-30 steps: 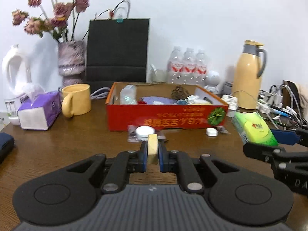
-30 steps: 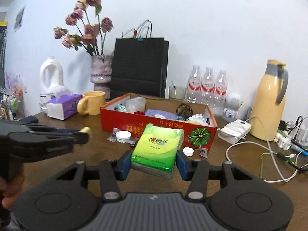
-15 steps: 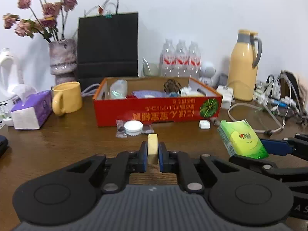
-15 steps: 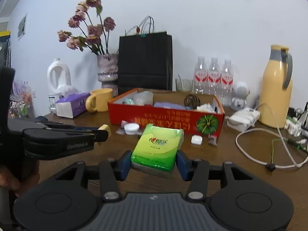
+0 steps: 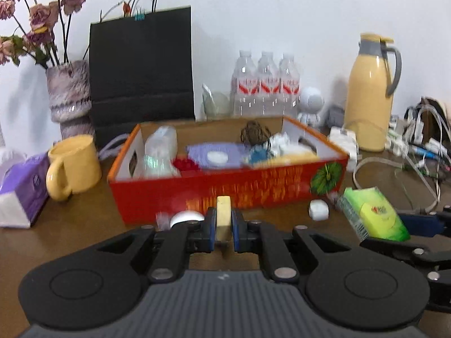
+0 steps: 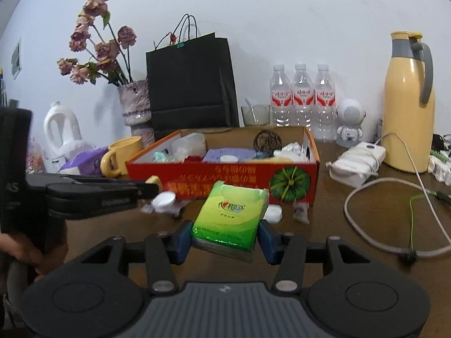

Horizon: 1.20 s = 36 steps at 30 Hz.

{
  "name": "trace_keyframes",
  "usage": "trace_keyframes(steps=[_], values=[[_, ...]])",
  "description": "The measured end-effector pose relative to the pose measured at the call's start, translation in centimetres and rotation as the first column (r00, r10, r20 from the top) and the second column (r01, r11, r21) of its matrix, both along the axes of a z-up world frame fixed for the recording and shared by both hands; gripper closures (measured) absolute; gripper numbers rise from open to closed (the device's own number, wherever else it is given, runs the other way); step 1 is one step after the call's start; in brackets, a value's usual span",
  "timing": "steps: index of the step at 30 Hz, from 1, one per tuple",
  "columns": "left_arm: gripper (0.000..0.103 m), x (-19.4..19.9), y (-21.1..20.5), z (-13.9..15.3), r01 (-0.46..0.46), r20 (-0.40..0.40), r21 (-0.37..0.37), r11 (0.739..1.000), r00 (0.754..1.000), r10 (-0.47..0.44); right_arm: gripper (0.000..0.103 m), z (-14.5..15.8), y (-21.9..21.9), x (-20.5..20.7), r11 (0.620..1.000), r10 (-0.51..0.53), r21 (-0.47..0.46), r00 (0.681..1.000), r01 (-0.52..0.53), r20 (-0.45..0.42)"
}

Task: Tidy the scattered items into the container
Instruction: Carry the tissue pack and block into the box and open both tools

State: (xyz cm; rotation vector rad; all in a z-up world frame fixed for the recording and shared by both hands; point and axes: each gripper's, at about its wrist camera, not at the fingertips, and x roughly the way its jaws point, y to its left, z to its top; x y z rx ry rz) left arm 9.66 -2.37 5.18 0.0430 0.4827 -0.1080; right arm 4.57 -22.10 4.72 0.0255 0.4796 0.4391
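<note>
Left wrist view: the left claw is pinching a small yellow block standing on end, before the red box holding a bottle, purple cloth and wire ball.

Right wrist view: the right claw is pinching a green tissue pack, long axis pointing toward the box, above the bench.

Centre frame, the box sits on the surface, with a mug just to its left and a paper bag behind it. Three bottles stand at the back, right of the bag, and a flask at far right. A round lid and a small cap lie before the box.
</note>
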Motion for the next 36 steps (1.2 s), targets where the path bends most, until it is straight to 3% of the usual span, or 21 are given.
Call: trace_keyframes(steps=[6,10,13,16,20,24,26,32,34,36], values=[[0.091,2.8,2.0,4.0,-0.018,0.074,-0.061,0.998,0.997,0.023,0.055,2.9,0.1,3.6,0.999,-0.027,0.020,0.998,0.026,0.055],[0.091,5.0,2.7,5.6,-0.025,0.079,-0.079,0.997,0.996,0.031,0.055,4.3,-0.3,5.3,0.999,-0.042,0.030,0.998,0.041,0.039],[0.091,7.6,3.6,5.7,-0.018,0.006,-0.118,0.993,1.000,0.019,0.055,5.3,-1.1,7.1,0.997,-0.028,0.067,1.000,0.028,-0.003],[0.091,11.0,4.8,4.7,-0.032,-0.108,-0.167,0.985,0.994,0.014,0.055,6.3,-1.1,9.9,0.998,-0.036,0.043,0.999,0.037,-0.019],[0.091,14.9,4.5,3.3,-0.050,-0.169,-0.102,0.994,0.985,0.032,0.055,7.1,0.1,15.2,0.998,0.028,0.057,0.993,-0.021,-0.115],[0.091,18.7,3.8,1.7,-0.015,-0.280,-0.111,0.994,0.960,-0.017,0.055,5.8,3.3,21.5,0.992,0.130,0.038,0.949,-0.124,-0.289],[0.091,19.3,3.3,0.7,0.003,-0.309,-0.086,0.996,0.951,-0.029,0.054,4.6,4.9,24.3,0.992,0.124,0.007,0.926,-0.130,-0.357],[0.090,19.2,2.7,-1.5,0.095,-0.339,-0.020,0.995,0.936,-0.096,0.054,0.4,7.9,29.3,0.987,0.091,-0.064,0.852,-0.144,-0.515],[0.085,19.3,2.6,-1.4,0.105,-0.329,-0.002,0.994,0.939,-0.100,0.053,-0.5,8.7,29.9,0.984,0.090,-0.079,0.836,-0.157,-0.541],[0.079,19.2,2.9,-1.0,0.096,-0.322,-0.031,0.995,0.941,-0.101,0.053,-0.9,9.5,30.5,0.983,0.070,-0.102,0.823,-0.153,-0.564]])
